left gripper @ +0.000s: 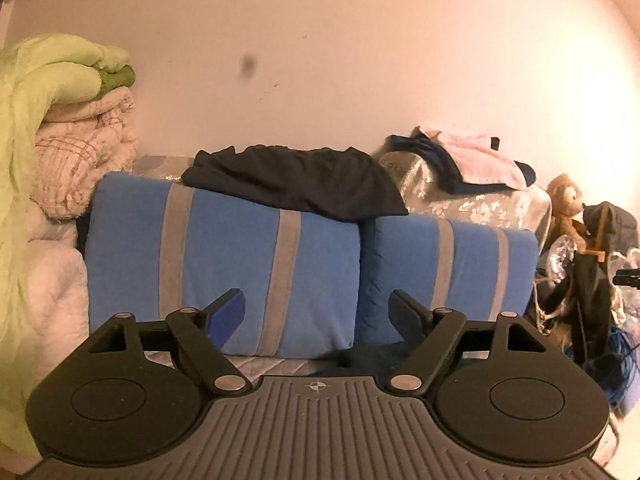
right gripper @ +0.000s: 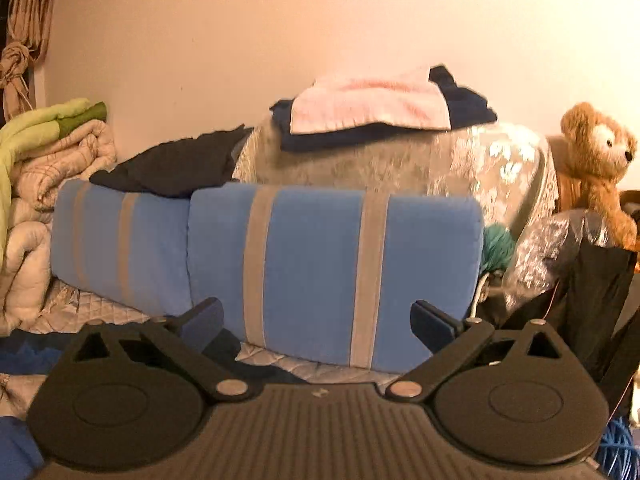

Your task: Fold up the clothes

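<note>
Right wrist view alone shows the knotted curtain (right gripper: pixel 18 40) and teal yarn (right gripper: pixel 497 247). Left tongs (left gripper: pixel 318 312) and right tongs (right gripper: pixel 318 320) both gape wide, holding nothing. Black garment (left gripper: pixel 296 182) lies atop the blue pillows (left gripper: pixel 224 260), well beyond both tongs; pink towel (right gripper: pixel 368 104) on navy clothes (right gripper: pixel 460 112) farther back.

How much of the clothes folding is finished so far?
Possibly done: a pink towel lies flat on a navy garment. In hand: nothing; the left gripper and right gripper are open and empty. Left: the crumpled black garment on the blue striped cushions.
</note>
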Motion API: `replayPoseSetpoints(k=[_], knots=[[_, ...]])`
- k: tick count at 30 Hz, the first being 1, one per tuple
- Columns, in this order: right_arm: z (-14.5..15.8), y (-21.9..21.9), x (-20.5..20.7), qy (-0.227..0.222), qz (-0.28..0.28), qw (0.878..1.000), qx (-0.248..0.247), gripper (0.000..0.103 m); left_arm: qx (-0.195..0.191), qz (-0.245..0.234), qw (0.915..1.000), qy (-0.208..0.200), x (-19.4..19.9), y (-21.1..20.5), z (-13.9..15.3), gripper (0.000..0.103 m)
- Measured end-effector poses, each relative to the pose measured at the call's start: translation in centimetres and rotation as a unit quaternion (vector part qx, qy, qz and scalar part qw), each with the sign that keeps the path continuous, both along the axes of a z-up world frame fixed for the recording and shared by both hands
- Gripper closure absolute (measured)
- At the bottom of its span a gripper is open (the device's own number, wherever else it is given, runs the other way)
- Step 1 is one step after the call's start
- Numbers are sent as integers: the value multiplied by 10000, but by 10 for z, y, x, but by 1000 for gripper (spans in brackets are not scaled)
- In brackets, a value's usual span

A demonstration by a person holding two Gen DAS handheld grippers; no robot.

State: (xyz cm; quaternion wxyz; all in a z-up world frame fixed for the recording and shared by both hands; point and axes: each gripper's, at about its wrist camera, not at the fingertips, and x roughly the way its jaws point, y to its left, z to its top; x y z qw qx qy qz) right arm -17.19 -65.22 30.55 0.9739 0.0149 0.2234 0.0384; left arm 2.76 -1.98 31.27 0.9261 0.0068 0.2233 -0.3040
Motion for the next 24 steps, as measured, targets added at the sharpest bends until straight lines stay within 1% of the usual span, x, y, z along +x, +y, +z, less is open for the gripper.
replayPoseSetpoints(k=[5,9,11,15,18,21,24], knots=[[-13,10,4,-9,99,9997,-242,0,-31,-47,10000,37,7,-17,-12,23],[-37,26,17,-72,75,9988,-474,0,150,-177,9995,192,25,-40,-36,23],[-52,35,30,64,126,9983,-558,0,252,-255,9990,281,36,-52,-49,23],[-84,51,61,370,257,9977,-514,0,396,-437,9972,452,61,-75,-79,23],[-110,64,85,447,284,9977,-414,0,356,-557,9958,632,80,-89,-100,23],[-138,82,116,745,276,9955,-524,0,384,-608,9939,841,102,-108,-121,23],[-163,99,144,1027,521,9922,-479,0,582,-649,9904,1075,124,-128,-141,23]])
